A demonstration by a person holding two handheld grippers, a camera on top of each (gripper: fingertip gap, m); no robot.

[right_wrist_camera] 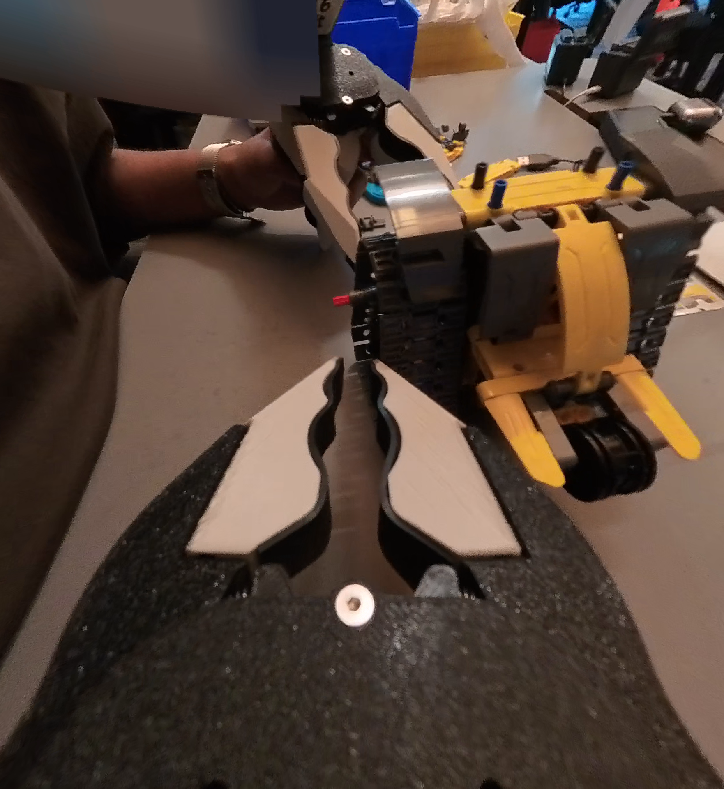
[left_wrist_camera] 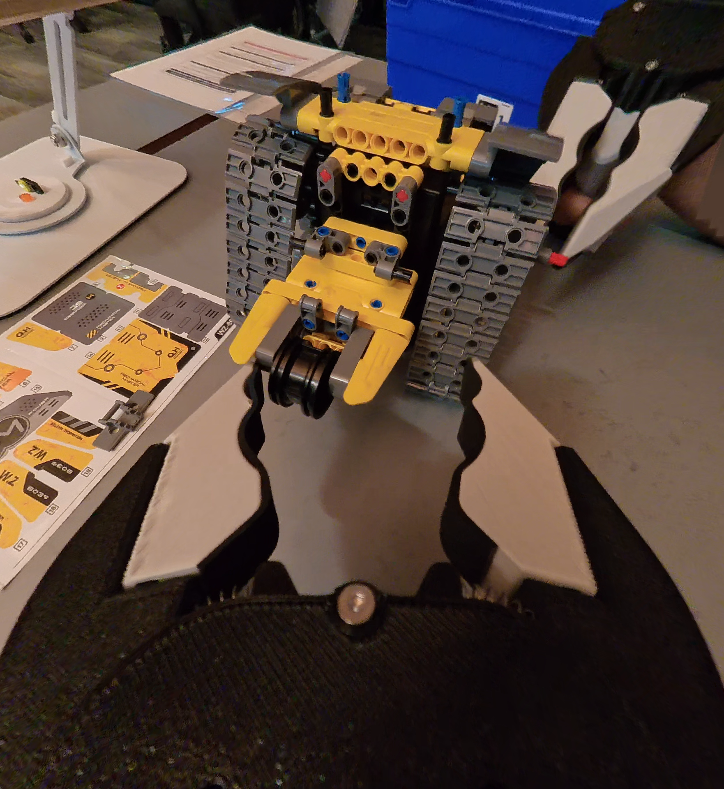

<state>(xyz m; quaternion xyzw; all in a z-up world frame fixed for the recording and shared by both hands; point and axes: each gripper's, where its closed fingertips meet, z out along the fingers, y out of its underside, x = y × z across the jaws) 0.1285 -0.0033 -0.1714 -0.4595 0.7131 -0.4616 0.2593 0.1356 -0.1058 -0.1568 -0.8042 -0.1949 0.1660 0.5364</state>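
Left wrist view, left gripper [left_wrist_camera: 362,375]: low over the grey table [left_wrist_camera: 616,384], pointing at the model, fingers spread wide and holding nothing
Left wrist view, model [left_wrist_camera: 369,239]: a yellow and grey brick-built tracked vehicle on the table; its holed face shows, and its fork and black wheel [left_wrist_camera: 300,375] sit between the fingertips
Left wrist view, right gripper [left_wrist_camera: 565,213]: comes in from the upper right, one tip just beside the red pin [left_wrist_camera: 558,258] on the model's side
Left wrist view only: sticker sheet [left_wrist_camera: 74,405], white stand base [left_wrist_camera: 108,192], printed paper [left_wrist_camera: 240,64]
Right wrist view, right gripper [right_wrist_camera: 357,363]: fingers drawn to a narrow gap with nothing seen in it; tips at the lower edge of the model's [right_wrist_camera: 522,273] track, contact unclear
Right wrist view only: the model's covered face with its curved yellow cover [right_wrist_camera: 591,290], and a hand [right_wrist_camera: 262,170] holding the left gripper [right_wrist_camera: 403,205] at the model's upper corner
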